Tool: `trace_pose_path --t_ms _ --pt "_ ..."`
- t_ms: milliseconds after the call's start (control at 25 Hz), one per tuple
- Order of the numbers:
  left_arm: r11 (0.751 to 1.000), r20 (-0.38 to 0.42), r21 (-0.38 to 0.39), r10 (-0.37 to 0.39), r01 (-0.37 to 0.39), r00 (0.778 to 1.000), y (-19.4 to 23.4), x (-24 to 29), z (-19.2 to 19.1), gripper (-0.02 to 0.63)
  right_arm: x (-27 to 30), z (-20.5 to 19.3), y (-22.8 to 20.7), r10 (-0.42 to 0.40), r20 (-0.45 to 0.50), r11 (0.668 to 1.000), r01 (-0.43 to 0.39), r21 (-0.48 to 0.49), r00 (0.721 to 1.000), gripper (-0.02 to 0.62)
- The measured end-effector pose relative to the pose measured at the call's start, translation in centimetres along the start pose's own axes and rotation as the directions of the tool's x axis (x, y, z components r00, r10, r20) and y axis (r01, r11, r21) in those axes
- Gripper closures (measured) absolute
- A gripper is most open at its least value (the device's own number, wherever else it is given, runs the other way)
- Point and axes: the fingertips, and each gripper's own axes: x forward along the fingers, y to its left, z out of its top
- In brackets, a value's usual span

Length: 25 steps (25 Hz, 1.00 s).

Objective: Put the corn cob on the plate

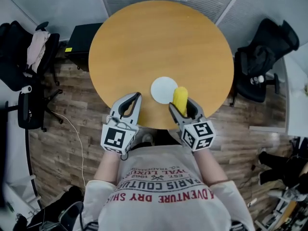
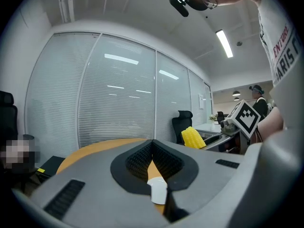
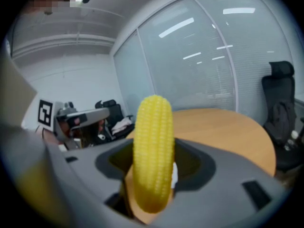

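A yellow corn cob (image 1: pixel 180 98) stands upright between the jaws of my right gripper (image 1: pixel 181 108), which is shut on it at the table's near edge. In the right gripper view the corn cob (image 3: pixel 153 146) fills the middle of the right gripper (image 3: pixel 152 177). The small white plate (image 1: pixel 162 89) lies empty on the round wooden table (image 1: pixel 144 42), just left of the cob. My left gripper (image 1: pixel 138 96) hovers beside the plate's left, jaws shut and holding nothing. In the left gripper view, the left gripper (image 2: pixel 152 144) has its tips together, and the cob (image 2: pixel 194 137) shows at right.
Black office chairs stand at the left (image 1: pixel 29 57) and right (image 1: pixel 262 57) of the table. A black box (image 1: pixel 81 43) sits on the floor by the table's left rim. A thin cable (image 1: pixel 77 138) runs across the wood floor. Glass partitions lie beyond.
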Motion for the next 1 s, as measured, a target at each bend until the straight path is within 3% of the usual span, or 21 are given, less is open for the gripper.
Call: trace_pose_path --t_ms 160,440,680,1000 --pt "0.998 -0.008 -0.057 0.026 -0.026 1.000 0.8 1.9 -1.1 0.572 2.8 -0.7 -1.6 0.040 -0.069 0.999 -0.041 -0.018 0.997 0.328" --pt "0.995 -0.070 -0.074 0.067 -0.073 0.995 1.9 4.7 -4.8 0.572 7.8 -4.2 -4.5 0.091 -0.224 0.995 -0.096 -0.013 0.970 0.328" --pt "0.983 -0.149 -0.115 0.127 -0.145 0.981 2.9 5.4 -7.7 0.572 11.6 -8.7 -5.8 0.134 -0.392 0.990 -0.138 0.018 0.910 0.328" --pt "0.977 -0.163 -0.134 0.142 -0.164 0.976 3.9 6.2 -9.4 0.572 15.5 -12.0 -6.0 0.171 -0.501 0.979 -0.205 -0.012 0.849 0.328"
